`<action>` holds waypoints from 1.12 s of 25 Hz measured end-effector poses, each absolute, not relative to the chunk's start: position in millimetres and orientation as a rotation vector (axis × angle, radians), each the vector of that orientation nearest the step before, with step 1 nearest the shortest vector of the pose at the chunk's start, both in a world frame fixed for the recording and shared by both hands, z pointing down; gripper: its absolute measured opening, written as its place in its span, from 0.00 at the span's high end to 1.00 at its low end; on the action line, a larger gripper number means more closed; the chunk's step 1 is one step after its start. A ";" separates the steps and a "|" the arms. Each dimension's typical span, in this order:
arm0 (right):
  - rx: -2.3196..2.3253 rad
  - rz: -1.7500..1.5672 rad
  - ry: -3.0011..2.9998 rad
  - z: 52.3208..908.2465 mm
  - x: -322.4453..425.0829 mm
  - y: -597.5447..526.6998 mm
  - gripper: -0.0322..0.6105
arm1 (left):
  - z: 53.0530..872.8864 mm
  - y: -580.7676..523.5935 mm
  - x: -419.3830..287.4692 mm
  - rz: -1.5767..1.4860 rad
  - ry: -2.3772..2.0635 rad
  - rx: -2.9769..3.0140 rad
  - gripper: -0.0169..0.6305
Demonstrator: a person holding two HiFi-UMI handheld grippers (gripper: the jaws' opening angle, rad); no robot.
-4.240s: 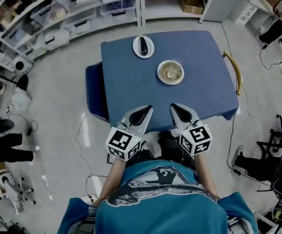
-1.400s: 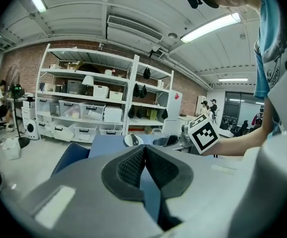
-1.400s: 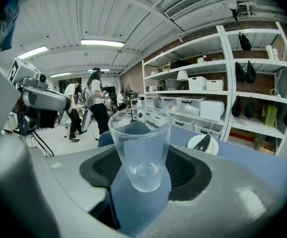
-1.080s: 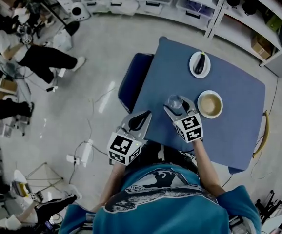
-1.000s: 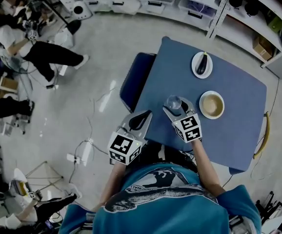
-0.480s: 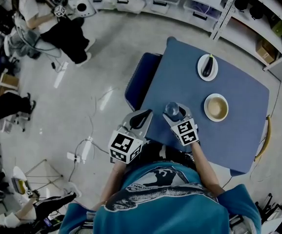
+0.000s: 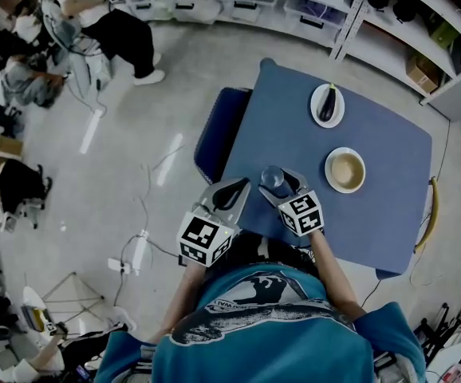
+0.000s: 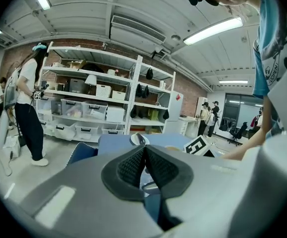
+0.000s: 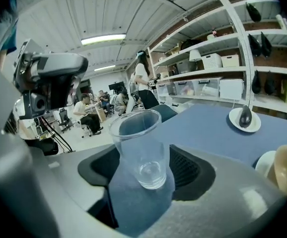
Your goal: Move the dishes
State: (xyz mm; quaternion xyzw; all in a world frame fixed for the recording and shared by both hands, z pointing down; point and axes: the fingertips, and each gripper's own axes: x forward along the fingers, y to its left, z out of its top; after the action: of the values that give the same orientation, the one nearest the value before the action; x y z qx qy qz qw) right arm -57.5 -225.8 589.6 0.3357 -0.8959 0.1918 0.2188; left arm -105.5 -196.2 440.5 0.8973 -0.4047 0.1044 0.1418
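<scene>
A clear empty glass point(image 7: 274, 179) point(image 9: 141, 148) stands upright between the jaws of my right gripper point(image 7: 281, 183) point(image 9: 146, 170), which is shut on it near the blue table's point(image 7: 390, 214) front left corner. To its right sits a tan bowl on a white plate point(image 7: 344, 170) point(image 9: 282, 167). Farther back a white plate with a dark eggplant point(image 7: 327, 104) point(image 9: 245, 119) rests on the table. My left gripper point(image 7: 229, 191) point(image 8: 143, 150) hangs shut and empty just off the table's left front edge.
A blue chair point(image 7: 214, 134) stands against the table's left side, and a yellow-backed chair point(image 7: 430, 214) against its right. Shelves with bins point(image 7: 238, 2) run along the back. People point(image 7: 111, 18) are at the far left. A cable point(image 7: 147, 230) lies on the floor.
The right gripper has taken the glass from beside the bowl and carried it left, toward the table's front left corner. The left gripper has stayed shut in place.
</scene>
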 end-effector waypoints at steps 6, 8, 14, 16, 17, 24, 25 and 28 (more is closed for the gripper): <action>0.980 0.510 -2.460 580.2 -29.6 -216.7 0.45 | 441.6 -198.7 -88.9 0.307 -1.091 2.627 0.95; 1.031 0.506 -2.441 578.7 -13.7 -217.0 0.45 | 442.3 -199.5 -80.5 0.312 -1.056 2.644 0.95; 1.238 0.513 -2.362 572.6 52.1 -230.1 0.47 | 443.1 -202.4 -49.2 0.325 -0.948 2.691 0.95; 1.288 0.498 -2.323 572.7 74.8 -234.2 0.48 | 443.1 -202.6 -38.5 0.329 -0.911 2.706 0.95; 1.310 0.488 -2.301 573.0 85.8 -236.0 0.48 | 443.1 -202.5 -33.5 0.331 -0.893 2.713 0.95; 1.359 0.452 -2.165 583.5 142.0 -247.7 0.51 | 444.0 -199.9 -1.5 0.341 -0.793 2.743 0.95; 1.339 0.453 -2.143 587.4 145.2 -247.5 0.52 | 444.0 -199.7 1.9 0.341 -0.783 2.745 0.95; 1.243 0.428 -2.079 600.2 148.2 -245.4 0.54 | 444.2 -199.1 11.2 0.338 -0.762 2.745 0.95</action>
State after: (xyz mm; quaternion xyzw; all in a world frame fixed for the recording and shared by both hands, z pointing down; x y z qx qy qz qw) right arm 148.2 -245.4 600.2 0.4764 -0.7964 0.1638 0.3344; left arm 11.2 -199.1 444.2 0.9479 -0.2632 0.1169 0.1359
